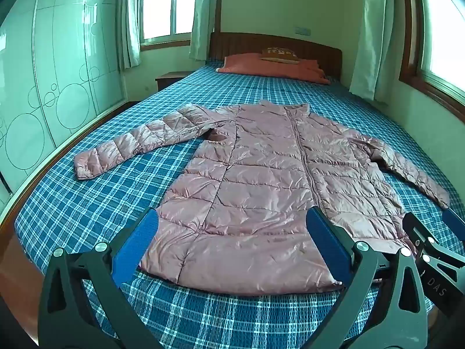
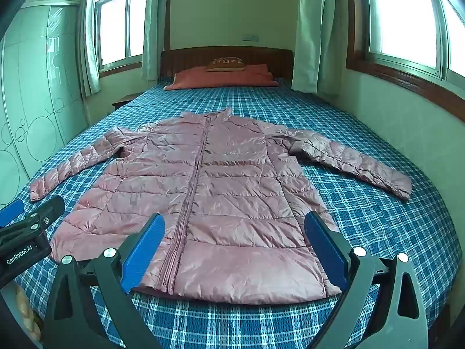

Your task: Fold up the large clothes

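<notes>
Pink and shiny, a quilted puffer jacket [image 1: 261, 180] lies spread flat, front up, on the blue plaid bedsheet [image 1: 87, 203] of a bed, its zipper [image 2: 189, 203] closed and running from collar to hem. Both sleeves are stretched out to the sides: the left sleeve [image 1: 139, 142] angles toward the wardrobe side, the right sleeve [image 2: 357, 160] toward the wall under the window. The hem lies nearest the cameras, close to the foot edge of the bed.

Both tools hover above the hem end, tilted downward, and neither touches the fabric. The left tool [image 1: 232, 247] has its blue-padded fingers [image 1: 136, 250] spread wide with nothing between them. The right tool [image 2: 235, 250] is likewise spread wide and empty, and it sits just beside the left one; each shows at the edge of the other's view.

At the far end, a reddish pillow [image 2: 221, 78] rests against the dark wooden headboard [image 2: 261, 58], with a smaller patterned cushion [image 2: 225, 64] on top. A pale green wardrobe [image 1: 58, 72] with circle patterns stands along the left.
</notes>
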`<state>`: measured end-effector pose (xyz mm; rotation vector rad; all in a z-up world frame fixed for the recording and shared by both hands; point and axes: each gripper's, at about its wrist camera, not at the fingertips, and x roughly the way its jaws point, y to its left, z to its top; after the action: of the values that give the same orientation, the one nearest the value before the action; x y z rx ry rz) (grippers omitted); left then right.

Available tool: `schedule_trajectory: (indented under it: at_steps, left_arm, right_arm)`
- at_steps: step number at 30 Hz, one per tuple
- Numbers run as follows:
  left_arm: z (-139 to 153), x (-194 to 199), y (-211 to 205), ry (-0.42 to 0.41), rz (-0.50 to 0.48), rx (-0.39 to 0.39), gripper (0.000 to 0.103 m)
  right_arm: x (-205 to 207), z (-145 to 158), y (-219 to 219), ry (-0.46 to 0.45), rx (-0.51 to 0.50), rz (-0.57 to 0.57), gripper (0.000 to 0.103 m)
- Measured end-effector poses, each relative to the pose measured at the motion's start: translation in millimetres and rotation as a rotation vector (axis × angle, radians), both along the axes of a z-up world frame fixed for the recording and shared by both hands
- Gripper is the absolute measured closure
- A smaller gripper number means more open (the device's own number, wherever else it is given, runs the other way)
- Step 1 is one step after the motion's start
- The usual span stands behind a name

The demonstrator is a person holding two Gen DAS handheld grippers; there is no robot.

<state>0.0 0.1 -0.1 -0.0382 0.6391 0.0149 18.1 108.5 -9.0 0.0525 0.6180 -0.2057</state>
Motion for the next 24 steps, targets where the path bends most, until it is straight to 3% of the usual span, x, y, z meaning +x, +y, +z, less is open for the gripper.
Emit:
schedule_trajectory:
  at_steps: [24]
  left_arm:
    - [-2.4, -0.1, 1.4, 0.013, 0.0, 0.012, 0.002]
  right_arm:
    - [-0.8, -1.7, 1.7, 0.0, 0.002, 0.001, 0.008]
